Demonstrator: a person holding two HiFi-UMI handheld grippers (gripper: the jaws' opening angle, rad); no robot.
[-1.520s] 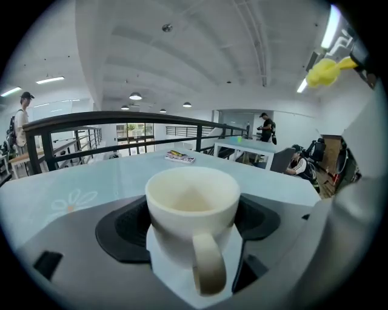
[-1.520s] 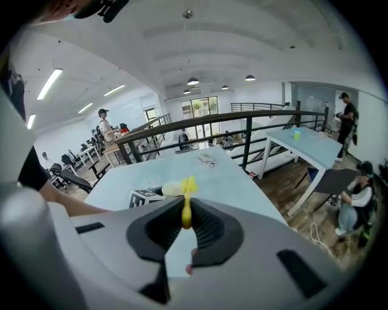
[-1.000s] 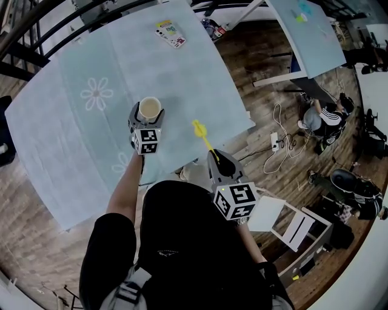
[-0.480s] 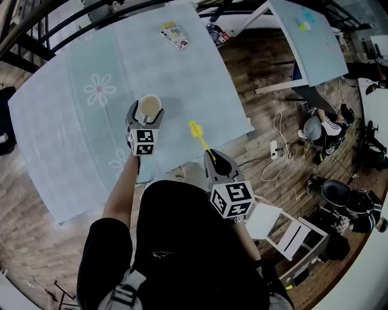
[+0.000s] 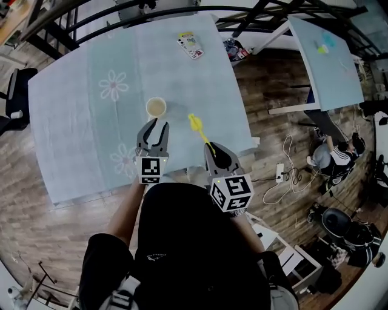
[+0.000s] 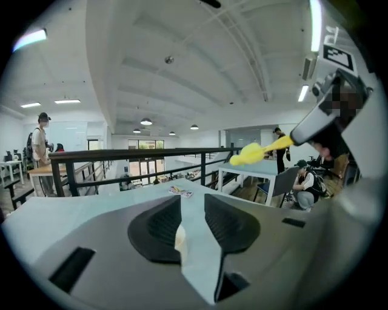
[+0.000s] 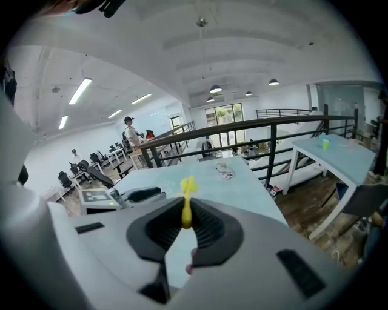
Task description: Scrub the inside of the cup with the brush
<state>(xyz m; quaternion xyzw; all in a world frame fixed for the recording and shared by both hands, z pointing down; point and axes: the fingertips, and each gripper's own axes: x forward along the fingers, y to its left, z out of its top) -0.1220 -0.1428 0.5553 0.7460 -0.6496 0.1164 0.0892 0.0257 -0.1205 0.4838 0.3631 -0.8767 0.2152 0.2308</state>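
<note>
A cream cup (image 5: 156, 108) stands upright on the pale blue table (image 5: 79, 121). My left gripper (image 5: 156, 128) sits just short of it, toward me. Its jaws are closing with nothing between them. In the left gripper view only a cream sliver of the cup (image 6: 179, 237) shows through the narrow gap. My right gripper (image 5: 213, 149) is shut on the handle of a yellow brush (image 5: 197, 127), whose head points out over the table to the right of the cup. The right gripper view shows the brush (image 7: 187, 203) pinched between the pads, with the left gripper (image 7: 142, 195) at its left.
A small printed packet (image 5: 191, 43) lies near the table's far edge. A black railing (image 5: 182, 7) runs behind the table. The table's right edge drops to wooden floor, where a second table (image 5: 324, 54) stands and a person (image 5: 333, 158) sits.
My left gripper has let go of the cup and drawn back toward me, and its jaws have narrowed. The cup stays standing alone. The right gripper still holds the brush.
</note>
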